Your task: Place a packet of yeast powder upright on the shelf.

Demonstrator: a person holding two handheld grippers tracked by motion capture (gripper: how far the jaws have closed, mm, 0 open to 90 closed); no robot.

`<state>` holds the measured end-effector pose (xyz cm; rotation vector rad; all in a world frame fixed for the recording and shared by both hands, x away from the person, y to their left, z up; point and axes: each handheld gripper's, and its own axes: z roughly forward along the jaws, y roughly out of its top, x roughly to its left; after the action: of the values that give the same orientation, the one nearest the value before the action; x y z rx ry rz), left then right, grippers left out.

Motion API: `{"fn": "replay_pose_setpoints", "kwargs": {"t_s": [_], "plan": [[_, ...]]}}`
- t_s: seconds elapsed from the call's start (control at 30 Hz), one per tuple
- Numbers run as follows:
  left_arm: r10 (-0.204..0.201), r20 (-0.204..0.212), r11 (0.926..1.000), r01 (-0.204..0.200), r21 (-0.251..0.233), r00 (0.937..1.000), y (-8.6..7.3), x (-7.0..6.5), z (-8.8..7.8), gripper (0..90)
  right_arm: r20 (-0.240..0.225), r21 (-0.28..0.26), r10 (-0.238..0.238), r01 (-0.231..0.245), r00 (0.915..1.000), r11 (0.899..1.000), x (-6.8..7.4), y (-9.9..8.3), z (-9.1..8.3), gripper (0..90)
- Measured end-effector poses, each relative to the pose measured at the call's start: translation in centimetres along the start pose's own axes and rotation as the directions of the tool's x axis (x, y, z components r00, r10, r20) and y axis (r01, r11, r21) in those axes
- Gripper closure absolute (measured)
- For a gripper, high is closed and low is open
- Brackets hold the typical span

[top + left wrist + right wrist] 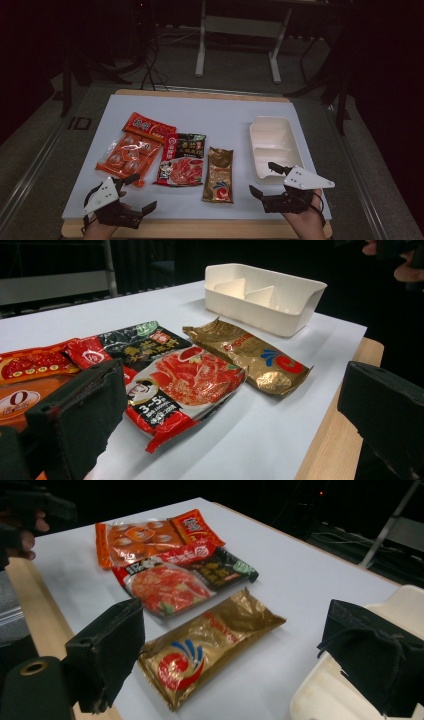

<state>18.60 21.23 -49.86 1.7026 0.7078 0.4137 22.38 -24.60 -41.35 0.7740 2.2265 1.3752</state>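
We hold the left claw [134, 193] and right claw [265, 178] with jaws apart and empty at the desk's [220, 112] near edge. Between them lie an orange packet [131, 152], red packet [181, 160] and gold packet [219, 174]; the white tray [274, 145] sits right.

glossy food packets and a matt tray on a paper-covered wooden table.
a matt pale sheet [210, 107], smooth like paper, covers a light wooden table [200, 229] whose grain shows at the near edge. three packets lie on it: an orange packet [131, 152] at the left of shiny clear-fronted plastic, a red and black packet [181, 160] of glossy printed film, and a gold packet [219, 175] of crinkled, metallic-looking foil. at the right, a cream tray [259, 131] looks like smooth matt plastic. both grippers' jaws are faced with rough black foam.
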Motion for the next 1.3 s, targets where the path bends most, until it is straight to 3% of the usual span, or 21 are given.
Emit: {"fn": "replay_pose_setpoints", "kwargs": {"t_s": [0.2, 0.4, 0.63, 0.83, 0.97, 1.3], "plan": [[-0.006, 0.004, 1.0, 0.006, -0.003, 1.0, 0.0, 0.0, 0.0, 0.1, 0.007, -0.001, -0.019, 0.019, 0.9998, 1.0, -0.3, 1.8, 0.9, 11.5], [-0.003, 0.01, 1.0, 0.003, -0.001, 0.9999, -0.1, -0.1, 0.1, 0.1, -0.017, 0.011, -0.003, 0.003, 0.9998, 1.0, -1.0, 2.9, 2.8, 12.3], [0.0, 0.012, 1.0, 0.0, 0.002, 0.9999, -0.1, -0.2, 0.2, 0.1, -0.031, 0.045, 0.018, -0.016, 0.9994, 0.999, -1.8, 3.5, 5.7, 13.7], [-0.001, 0.007, 1.0, 0.001, -0.001, 1.0, -0.1, -0.2, 0.0, 0.0, -0.009, 0.087, 0.012, -0.011, 0.9999, 0.996, -2.4, 3.4, 7.8, 15.5], [-0.001, 0.005, 1.0, 0.001, 0.001, 1.0, -0.1, -0.1, 0.0, 0.1, 0.009, 0.118, 0.038, -0.039, 0.9992, 0.992, -3.2, 3.2, 9.6, 18.7], [-0.001, 0.008, 1.0, 0.001, 0.009, 1.0, -0.1, -0.2, 0.1, 0.1, 0.059, 0.151, 0.106, -0.114, 0.9926, 0.982, -4.2, 2.6, 12.1, 24.6]]}}
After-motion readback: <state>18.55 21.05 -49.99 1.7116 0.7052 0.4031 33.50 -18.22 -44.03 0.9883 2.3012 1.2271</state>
